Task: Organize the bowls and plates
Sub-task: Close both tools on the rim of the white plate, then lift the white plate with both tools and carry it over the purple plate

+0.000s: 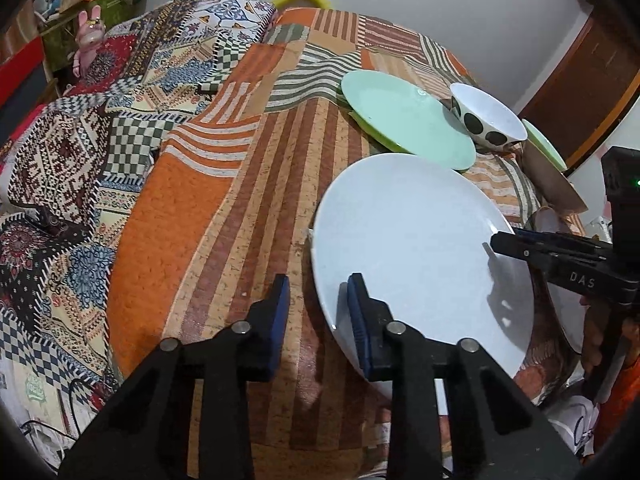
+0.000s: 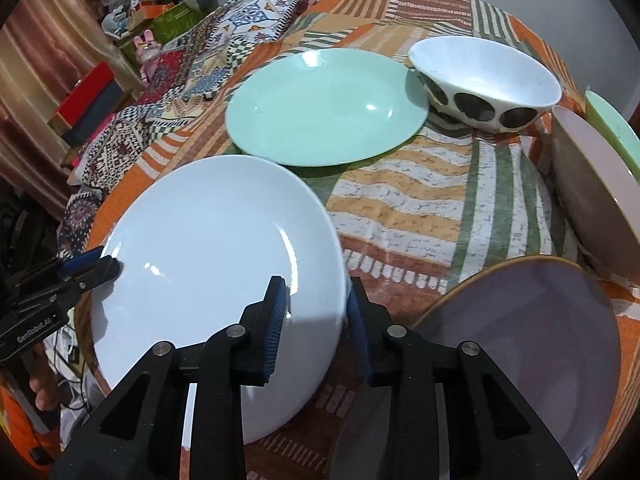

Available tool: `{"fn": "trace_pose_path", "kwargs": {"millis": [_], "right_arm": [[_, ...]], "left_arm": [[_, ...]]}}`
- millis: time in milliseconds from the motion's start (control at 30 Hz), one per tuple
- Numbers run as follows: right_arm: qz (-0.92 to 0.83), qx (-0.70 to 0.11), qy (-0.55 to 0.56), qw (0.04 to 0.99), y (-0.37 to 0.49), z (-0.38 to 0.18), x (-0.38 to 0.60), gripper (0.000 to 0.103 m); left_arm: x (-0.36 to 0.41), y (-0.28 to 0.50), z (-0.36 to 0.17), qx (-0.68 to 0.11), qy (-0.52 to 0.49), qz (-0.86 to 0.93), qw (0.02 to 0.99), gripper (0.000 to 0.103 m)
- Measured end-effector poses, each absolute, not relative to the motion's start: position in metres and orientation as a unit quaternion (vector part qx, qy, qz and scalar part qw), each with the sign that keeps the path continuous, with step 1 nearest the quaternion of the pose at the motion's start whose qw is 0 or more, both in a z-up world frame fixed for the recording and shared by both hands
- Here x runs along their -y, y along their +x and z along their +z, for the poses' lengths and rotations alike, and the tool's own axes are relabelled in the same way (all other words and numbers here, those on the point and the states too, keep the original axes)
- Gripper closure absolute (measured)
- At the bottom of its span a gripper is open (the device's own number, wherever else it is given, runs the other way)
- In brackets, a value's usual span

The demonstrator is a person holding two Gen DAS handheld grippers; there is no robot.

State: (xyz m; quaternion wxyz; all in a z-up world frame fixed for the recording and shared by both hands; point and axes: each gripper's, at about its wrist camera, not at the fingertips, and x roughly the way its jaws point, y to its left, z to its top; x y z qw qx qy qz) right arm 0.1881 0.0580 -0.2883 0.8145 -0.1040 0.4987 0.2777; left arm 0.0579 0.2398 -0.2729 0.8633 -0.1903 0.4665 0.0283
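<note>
Both tongs stand wide, the left tongs (image 1: 318, 312) and right tongs (image 2: 316, 316) each straddling the white plate's (image 2: 208, 264) rim on the bed; advise closing both together before lifting level toward the green plate (image 2: 324, 108).

White plate (image 2: 208, 248): glazed, glossy, smooth — sharp highlights across its face. Mint-green plate (image 2: 326, 106): same glossy finish, smooth, small bright reflections. Spotted bowl (image 2: 486, 84): smooth, shiny inside, dark round spots on a white outer wall. Lilac bowl (image 2: 532, 344): smooth, duller sheen, thin tan rim. Patchwork cloth (image 1: 240, 184): woven fabric, matt, printed with a mottled grain, creased in places. Left claw (image 1: 318, 320) and right claw (image 2: 316, 320): matt black plastic bodies, ribbed blue pads (image 2: 276, 324) that look rubbery, bare metal pins at the joints.
</note>
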Motion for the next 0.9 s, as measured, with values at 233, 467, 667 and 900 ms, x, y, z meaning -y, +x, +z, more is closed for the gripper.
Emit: {"fn": "trace_pose_path", "kwargs": {"millis": [233, 467, 667, 900], "right_arm": [[0.274, -0.495, -0.116, 0.816, 0.19, -0.291, -0.062, 0.076], [0.283, -0.504, -0.079, 0.812, 0.193, -0.289, -0.058, 0.076], [0.289, -0.493, -0.076, 0.817, 0.184, -0.284, -0.059, 0.076], [0.3, -0.478, -0.065, 0.823, 0.18, -0.274, -0.059, 0.078]], "left_arm": [[-0.236, 0.059, -0.274, -0.468, -0.198, 0.02, 0.861, 0.085], [-0.23, 0.057, -0.27, -0.472, -0.181, 0.037, 0.862, 0.085], [-0.231, 0.055, -0.267, -0.472, -0.184, 0.053, 0.86, 0.085], [-0.232, 0.052, -0.255, -0.463, -0.185, 0.061, 0.864, 0.085]]}}
